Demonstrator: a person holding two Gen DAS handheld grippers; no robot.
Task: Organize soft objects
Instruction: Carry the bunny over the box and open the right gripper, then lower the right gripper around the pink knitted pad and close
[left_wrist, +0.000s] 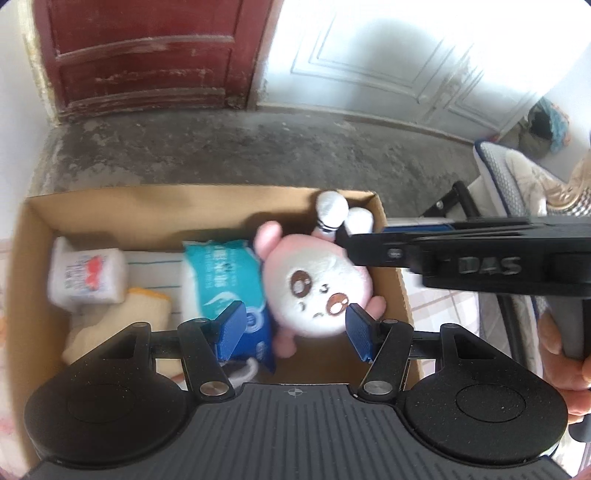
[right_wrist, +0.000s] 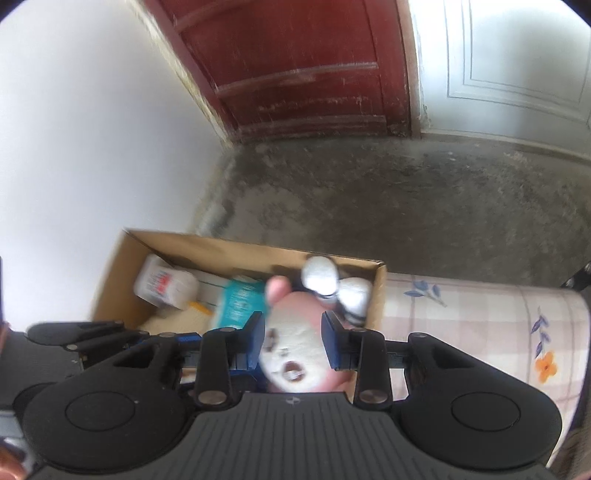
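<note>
Cardboard box (left_wrist: 207, 201), open-topped, on a rough grey floor (left_wrist: 258, 155) in front of a dark red door (left_wrist: 147, 55) and a white panelled door (left_wrist: 388, 66). Inside the box, from left to right: white tissue pack with red print (left_wrist: 86, 278); cream cloth with yellow edging (left_wrist: 122, 325) near it, on a white lined sheet (left_wrist: 155, 266); blue and white wipes pack (left_wrist: 221, 284); pink and white plush toy (left_wrist: 317, 291), face up, at the right end of the box. At the far right corner of the box, two white rounded pieces with dark stripes (left_wrist: 330, 212), touching the top of the plush toy; what they are cannot be told. Left gripper (left_wrist: 293, 328) over the near edge of the box, blue pads (left_wrist: 232, 325) apart, left pad over the wipes pack and right pad beside the toy's cheek; contact with either not clear. Right gripper (right_wrist: 293, 339) around the plush toy (right_wrist: 291, 350), pads (right_wrist: 256, 339) against both sides of its head, clamped on it; view blurred. In the left wrist view, right gripper entering from the right, its tip at the far edge of the toy, with part of a hand (left_wrist: 565, 354) on its handle. To the right of the box, a checked cloth with flower print (right_wrist: 480, 325).
</note>
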